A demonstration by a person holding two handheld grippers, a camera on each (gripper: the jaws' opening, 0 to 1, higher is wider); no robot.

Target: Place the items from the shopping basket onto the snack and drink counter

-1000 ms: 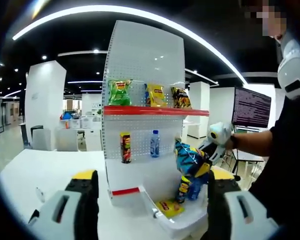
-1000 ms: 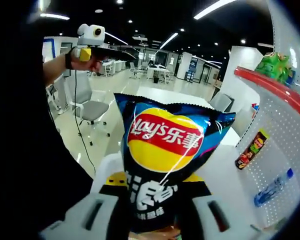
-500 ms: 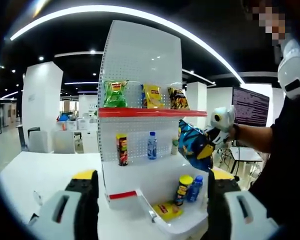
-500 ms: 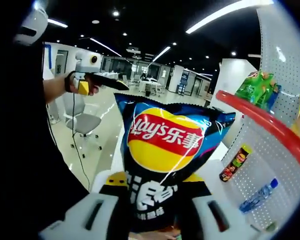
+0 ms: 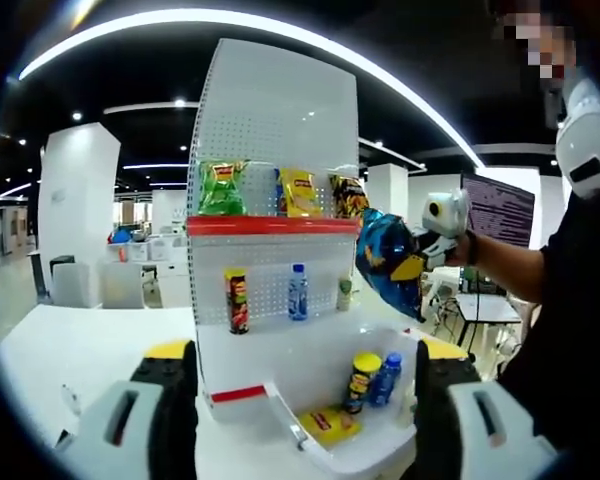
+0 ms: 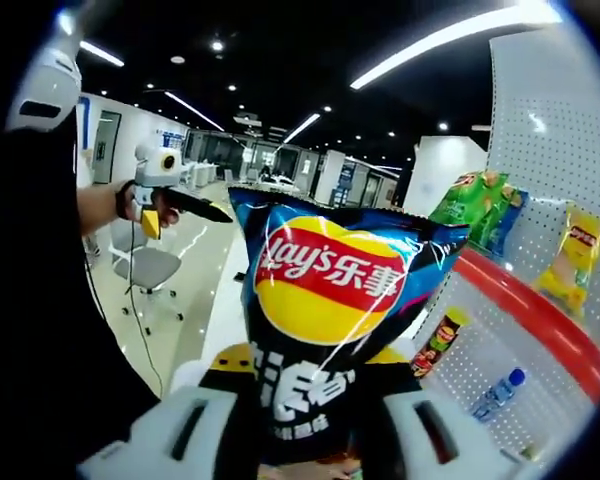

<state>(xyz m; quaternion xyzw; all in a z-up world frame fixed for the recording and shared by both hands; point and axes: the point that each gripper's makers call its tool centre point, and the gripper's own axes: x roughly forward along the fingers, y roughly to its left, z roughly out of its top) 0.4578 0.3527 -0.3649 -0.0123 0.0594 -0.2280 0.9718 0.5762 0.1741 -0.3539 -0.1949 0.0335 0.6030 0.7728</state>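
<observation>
White pegboard display shelf (image 5: 270,120) stands on the white table (image 5: 90,345). Its red-edged upper shelf (image 5: 280,225) carries a green snack bag (image 5: 220,187), a yellow snack bag (image 5: 298,192) and a dark snack bag (image 5: 348,197). On the pegboard below: a chip can (image 5: 237,300), a water bottle (image 5: 297,291) and a small item, too small to identify. White shopping basket (image 5: 365,450) at the shelf foot holds a yellow packet (image 5: 328,424), a yellow-lidded can (image 5: 359,380) and a blue bottle (image 5: 383,378). Right gripper (image 5: 430,252): jaws clamped on a blue Lay's chip bag (image 6: 325,330), held in the air beside the upper shelf's right end. Left gripper (image 5: 300,400): jaws wide apart, holding nothing.
</observation>
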